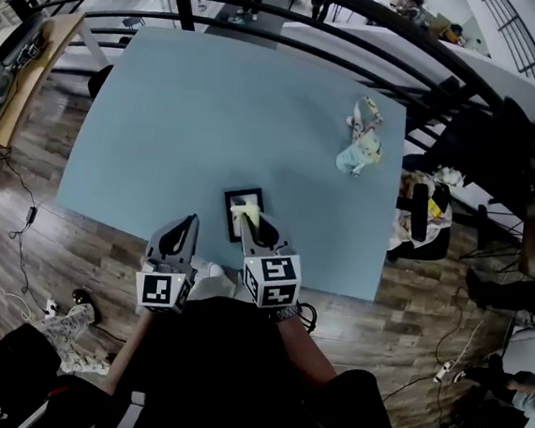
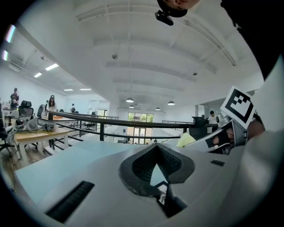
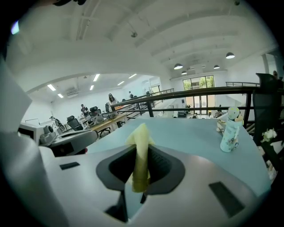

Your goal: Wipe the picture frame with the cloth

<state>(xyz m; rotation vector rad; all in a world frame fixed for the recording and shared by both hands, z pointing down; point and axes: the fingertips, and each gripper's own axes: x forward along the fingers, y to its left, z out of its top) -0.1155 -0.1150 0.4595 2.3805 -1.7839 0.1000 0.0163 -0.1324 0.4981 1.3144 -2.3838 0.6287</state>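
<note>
Near the table's (image 1: 163, 123) front edge, head view: frame (image 1: 239, 199) lies flat, with right gripper (image 1: 250, 224) holding cloth (image 1: 243, 217) over it. Left gripper (image 1: 190, 222) hovers just left, apart from frame. Left gripper view: jaws together, nothing between. Right gripper view: jaws clamped on cloth, 1 soft fold. Frame is probably light, rigid and apt to slide; steady it by its rim.

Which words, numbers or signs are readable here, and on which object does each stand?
No readable text anywhere.
The left tool and the right tool bear only square black-and-white markers, no letters.
The patterned bottle: print too small to read.
</note>
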